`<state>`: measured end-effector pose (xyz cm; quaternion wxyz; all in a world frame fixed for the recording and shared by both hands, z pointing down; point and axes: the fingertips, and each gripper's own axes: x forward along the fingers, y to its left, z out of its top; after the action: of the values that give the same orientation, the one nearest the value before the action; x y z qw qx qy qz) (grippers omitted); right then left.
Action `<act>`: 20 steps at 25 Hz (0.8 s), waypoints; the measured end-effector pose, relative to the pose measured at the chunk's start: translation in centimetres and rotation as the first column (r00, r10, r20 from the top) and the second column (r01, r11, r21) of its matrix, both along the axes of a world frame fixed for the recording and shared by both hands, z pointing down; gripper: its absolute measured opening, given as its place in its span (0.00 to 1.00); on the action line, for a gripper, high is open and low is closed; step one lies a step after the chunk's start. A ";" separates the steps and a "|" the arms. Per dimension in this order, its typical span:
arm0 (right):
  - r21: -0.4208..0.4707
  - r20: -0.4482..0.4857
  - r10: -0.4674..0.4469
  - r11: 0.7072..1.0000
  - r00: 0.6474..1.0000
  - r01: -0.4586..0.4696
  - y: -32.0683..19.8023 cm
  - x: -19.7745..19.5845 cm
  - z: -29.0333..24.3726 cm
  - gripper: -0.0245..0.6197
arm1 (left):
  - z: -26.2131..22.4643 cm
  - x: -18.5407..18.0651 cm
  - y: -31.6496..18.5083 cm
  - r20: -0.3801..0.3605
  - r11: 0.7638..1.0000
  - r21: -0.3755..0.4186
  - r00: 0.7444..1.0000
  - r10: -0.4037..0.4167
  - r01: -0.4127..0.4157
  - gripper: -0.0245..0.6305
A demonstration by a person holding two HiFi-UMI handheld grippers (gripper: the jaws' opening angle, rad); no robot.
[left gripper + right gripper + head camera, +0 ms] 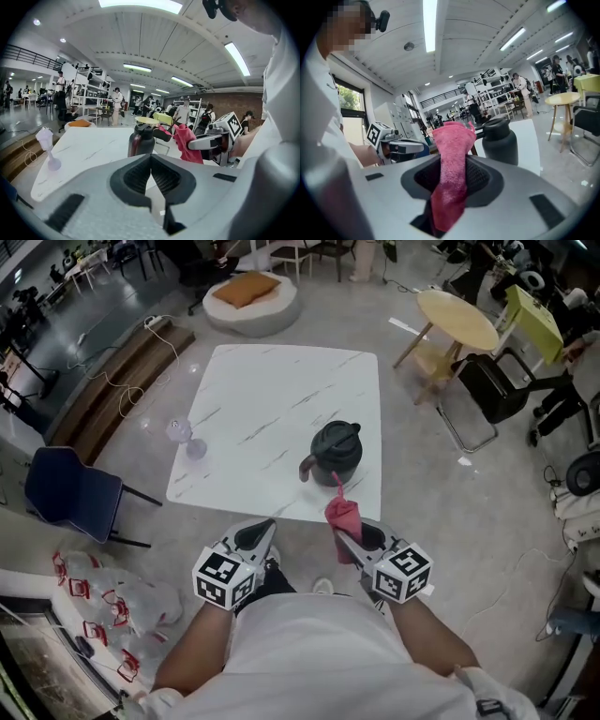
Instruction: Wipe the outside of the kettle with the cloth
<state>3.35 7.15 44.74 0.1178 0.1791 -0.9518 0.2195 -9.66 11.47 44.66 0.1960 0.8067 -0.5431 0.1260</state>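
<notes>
Clamping pink cloth point(343, 514), right hand-held gripper point(345, 532) near kettle point(336, 450) on table point(272, 399); left hand-held gripper point(265, 529) closed, empty

You are wearing a plain white shirt point(319, 652) with white sleeves point(161, 699) ending high on your arms. A small black camera point(383, 19) is sitting on a mount at your head. Your left claw point(266, 524) and right claw point(341, 536) are each showing a smooth, light grey moulded shell, with dark ribbed pads point(164, 178) lining the jaws. Each is carrying a white cube printed with black square markers: the left cube point(225, 577) and the right cube point(403, 570).
</notes>
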 end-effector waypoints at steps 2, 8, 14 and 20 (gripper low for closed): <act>0.005 -0.003 0.039 0.999 0.999 -0.039 -1.3 -0.5 -0.5 0.25 | -1.0 -0.8 -2.3 0.000 0.999 0.024 0.999 0.038 -0.038 0.04; 0.039 -0.008 0.167 0.985 0.986 -0.166 -5.4 -2.5 -2.2 0.25 | -2.4 -3.4 -7.7 0.004 0.985 0.063 0.987 0.162 -0.162 0.04; 0.071 -0.023 0.278 0.959 0.960 -0.276 -8.3 -4.6 -3.0 0.25 | -2.0 -6.4 -11.4 0.016 0.961 0.065 0.963 0.268 -0.269 0.04; 0.132 -0.070 0.372 0.923 0.926 -0.361 -10.8 -4.7 -4.1 0.25 | -0.4 -6.6 -12.8 0.046 0.908 0.036 0.908 0.416 -0.418 0.10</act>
<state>-1.33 -3.70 40.63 0.1084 0.3704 -0.9061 0.1730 -16.28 -1.35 44.30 0.1362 0.9057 -0.3646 0.1679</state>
